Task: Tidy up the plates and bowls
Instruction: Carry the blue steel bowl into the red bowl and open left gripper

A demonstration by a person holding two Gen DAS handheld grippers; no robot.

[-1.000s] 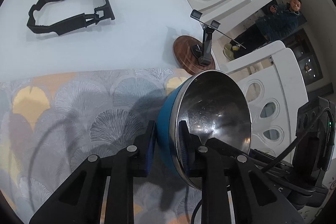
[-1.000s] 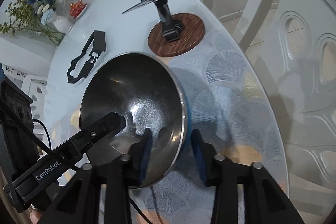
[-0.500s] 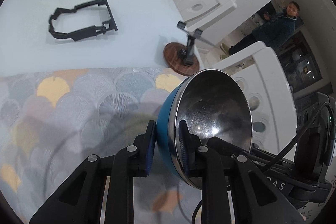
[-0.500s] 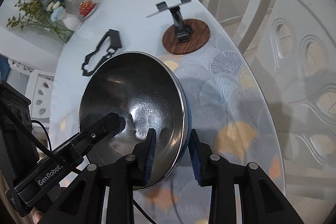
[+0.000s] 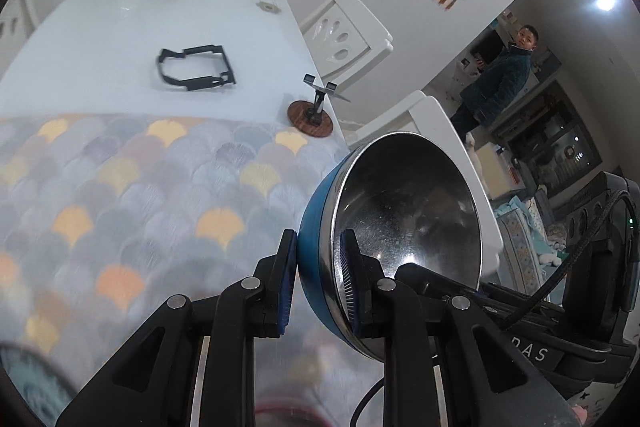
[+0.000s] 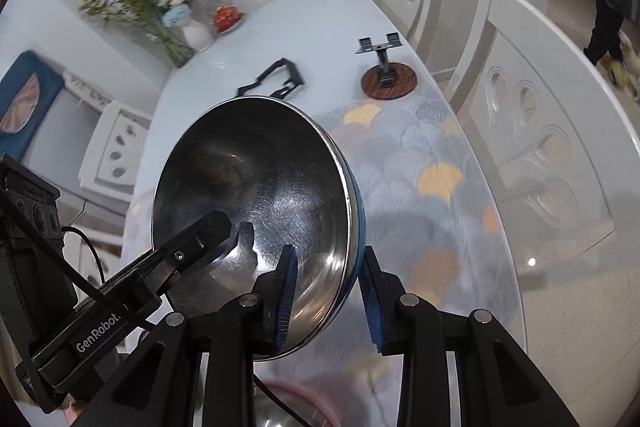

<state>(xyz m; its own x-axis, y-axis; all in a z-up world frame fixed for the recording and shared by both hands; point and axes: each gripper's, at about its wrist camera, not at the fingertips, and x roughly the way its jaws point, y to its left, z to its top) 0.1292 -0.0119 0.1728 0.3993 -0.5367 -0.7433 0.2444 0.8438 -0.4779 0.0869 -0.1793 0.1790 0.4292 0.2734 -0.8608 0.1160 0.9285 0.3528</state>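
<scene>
A steel bowl with a blue outside (image 5: 404, 223) is held tilted, well above the patterned tablecloth (image 5: 132, 195). My left gripper (image 5: 318, 275) is shut on its rim, one finger inside and one outside. The bowl fills the middle of the right wrist view (image 6: 256, 195). My right gripper (image 6: 328, 291) straddles the opposite rim; a gap shows beside its outer finger. A pink-rimmed dish (image 6: 288, 399) shows at the bottom edge below the bowl.
A black plastic frame (image 5: 196, 69) and a phone stand on a round wooden base (image 5: 310, 113) lie on the white table. A vase of flowers (image 6: 176, 15) stands at the far end. White chairs (image 6: 532, 115) line the right side. A person (image 5: 500, 75) stands in the doorway.
Both grippers have lifted the bowl higher above the table; the table objects look smaller and farther. The right gripper's outer finger has come a little away from the bowl.
</scene>
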